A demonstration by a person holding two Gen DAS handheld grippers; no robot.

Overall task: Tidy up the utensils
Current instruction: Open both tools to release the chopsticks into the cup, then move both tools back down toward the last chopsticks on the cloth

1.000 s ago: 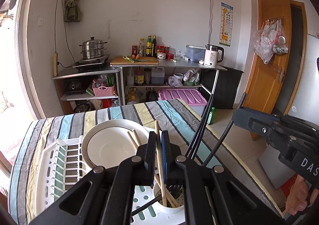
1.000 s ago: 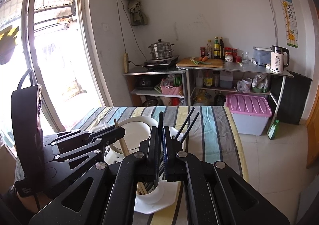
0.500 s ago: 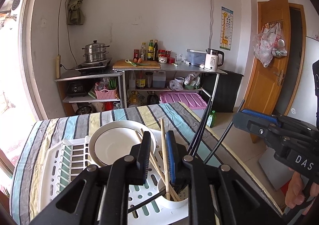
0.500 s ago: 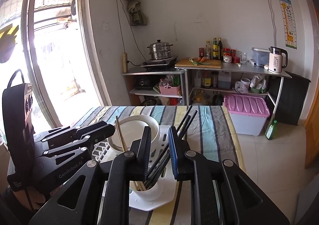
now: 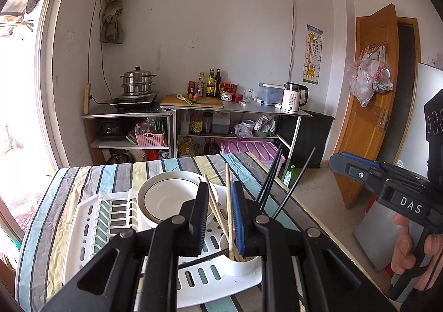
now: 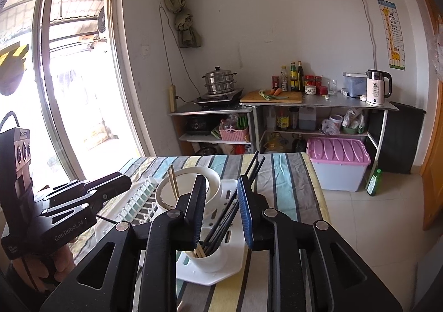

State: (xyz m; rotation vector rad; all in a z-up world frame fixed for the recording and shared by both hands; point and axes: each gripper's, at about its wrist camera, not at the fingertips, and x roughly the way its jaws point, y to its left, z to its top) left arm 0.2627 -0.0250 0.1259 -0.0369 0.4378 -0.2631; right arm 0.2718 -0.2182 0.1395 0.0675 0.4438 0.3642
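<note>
Both tongs are at the cup (image 5: 240, 264), which sits at the near right corner of the rack (image 5: 83, 218) on the striped table (image 5: 83, 173). Left tongs (image 5: 220, 212): jaws parted, with the wooden chopsticks (image 5: 227, 201) standing loose in the gap, pads not pressing them. Right tongs (image 6: 221, 208): jaws opening, the black chopsticks (image 6: 256, 165) leaning between them, no pad contact that I can see. Both bundles have their lower ends down in the cup (image 6: 209, 259), tops fanning up and away toward the far side. A bowl (image 5: 169, 197) rests in the rack just behind the cup. I read this as the release step: chopsticks delivered, grip let go. The next move calls for drawing both tongs straight back and slightly up, keeping the jaws spread, so no pad drags a stick and tips the cup. The black sticks lean well over, so the right side needs the cleaner exit. No other loose utensils in view; the task looks close to done.
</note>
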